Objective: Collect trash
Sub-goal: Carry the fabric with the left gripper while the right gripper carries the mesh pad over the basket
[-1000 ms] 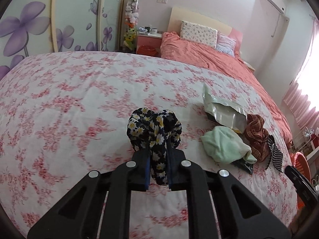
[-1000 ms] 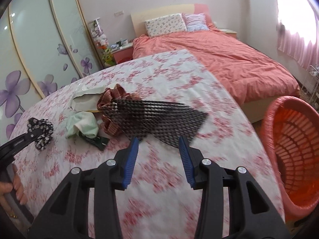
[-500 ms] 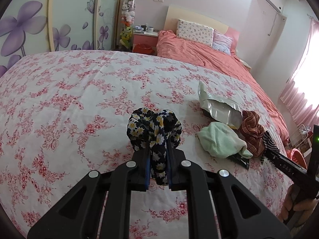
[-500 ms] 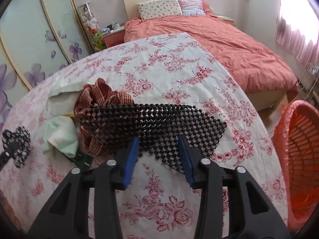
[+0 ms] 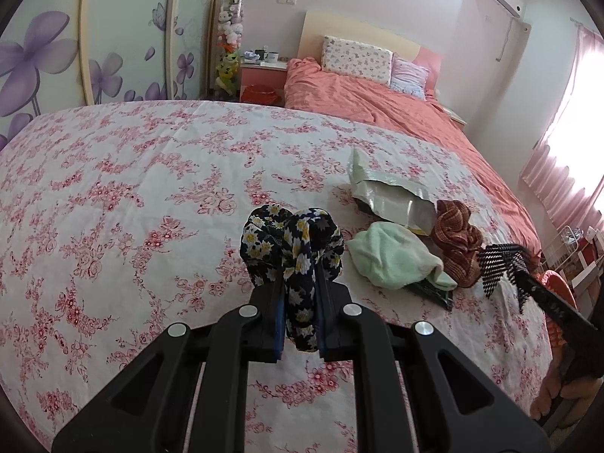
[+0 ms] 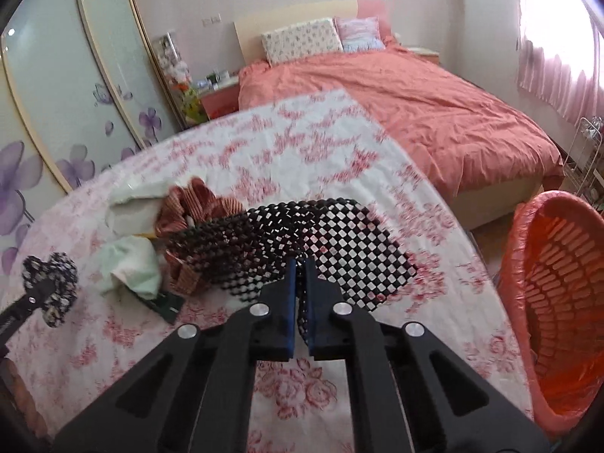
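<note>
A: What do the tongs hold?
B: The left gripper (image 5: 298, 298) is clamped on a dark floral cloth (image 5: 290, 241). The right gripper (image 6: 298, 302) has just closed, pinching the black mesh mat (image 6: 302, 241) on the flowered tabletop (image 6: 377, 370), beside the orange basket (image 6: 558, 302).

Floral-clothed table (image 5: 113, 196) under rags (image 5: 392, 260), pouch (image 5: 392, 198)

Hidden, cropped and blurred parts

The black mesh mat (image 6: 302, 241) covers part of the brown cloth (image 6: 192, 204); a dark packet (image 6: 166, 304) lies mostly under the green cloth (image 6: 132, 264), perhaps a wrapper; the orange basket (image 6: 558, 302) is cropped; tablecloth print blurs.
</note>
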Available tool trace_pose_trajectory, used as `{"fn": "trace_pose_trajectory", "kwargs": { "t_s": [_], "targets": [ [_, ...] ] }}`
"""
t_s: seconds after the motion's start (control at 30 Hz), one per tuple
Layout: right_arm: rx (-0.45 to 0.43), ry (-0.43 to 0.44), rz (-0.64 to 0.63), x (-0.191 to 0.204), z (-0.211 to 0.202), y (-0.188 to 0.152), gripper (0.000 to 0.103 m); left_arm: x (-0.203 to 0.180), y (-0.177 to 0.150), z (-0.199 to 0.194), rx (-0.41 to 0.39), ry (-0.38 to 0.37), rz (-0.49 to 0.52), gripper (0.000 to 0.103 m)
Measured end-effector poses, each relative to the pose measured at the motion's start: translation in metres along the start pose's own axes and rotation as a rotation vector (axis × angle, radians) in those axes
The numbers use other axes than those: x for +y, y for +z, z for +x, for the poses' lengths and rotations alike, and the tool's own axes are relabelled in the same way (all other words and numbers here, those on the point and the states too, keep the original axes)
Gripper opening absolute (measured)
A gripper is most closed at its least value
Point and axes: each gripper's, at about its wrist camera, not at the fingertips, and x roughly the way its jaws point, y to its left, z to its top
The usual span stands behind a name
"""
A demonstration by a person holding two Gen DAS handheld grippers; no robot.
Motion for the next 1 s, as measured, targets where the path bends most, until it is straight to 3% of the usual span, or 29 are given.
{"fn": "trace_pose_trajectory", "kwargs": {
  "t_s": [0.67, 1.0],
  "targets": [
    [-0.152, -0.042, 0.084, -0.049, -0.087, -0.022, 0.005, -0.055, -0.01, -0.028, -0.031, -0.102, 0.087, 0.012],
    [-0.226, -0.112, 0.123, -0.08, -0.129, -0.037, 0.006, -0.106, -0.025, -0.04, -0.021, -0.217, 0.148, 0.012]
  ]
}}
